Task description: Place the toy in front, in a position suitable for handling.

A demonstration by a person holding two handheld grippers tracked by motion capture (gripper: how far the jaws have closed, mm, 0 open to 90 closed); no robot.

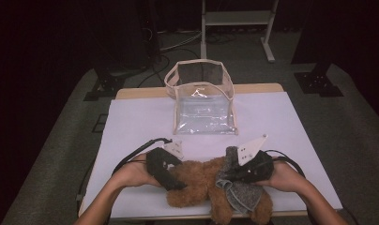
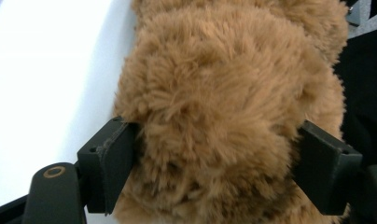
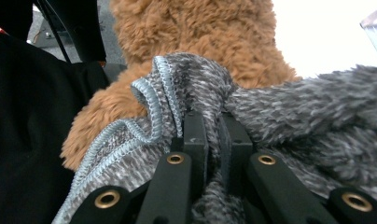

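A fluffy brown teddy bear point(image 1: 201, 180) lies at the near edge of the table point(image 1: 131, 122), between the person's two hands. A gray knitted cloth point(image 1: 239, 190) lies over the bear on its right side. The cloth has a pale blue stitched edge, which shows up close in the right gripper view point(image 3: 149, 112).

The right gripper point(image 1: 234, 174) has its two black jaws squeezed tight on a fold of the gray cloth. In the right gripper view point(image 3: 213, 133) the cloth bunches up between the jaws, and the bear's brown fur sits just behind it.

The left gripper point(image 1: 176, 183) is at the bear's left side. In the left gripper view point(image 2: 214, 163) its jaws stand wide, one on each side of a fuzzy round part of the bear. The fur fills the space between them and brushes both pads. I cannot tell if the pads are pressing on it.

The left hand point(image 1: 133, 176) and the right hand point(image 1: 284, 177) rest low on the table's white top.

Farther back, in the middle of the table, stands a clear plastic bag point(image 1: 201, 101) with a cream edge. Its top is open. It is well apart from the bear.
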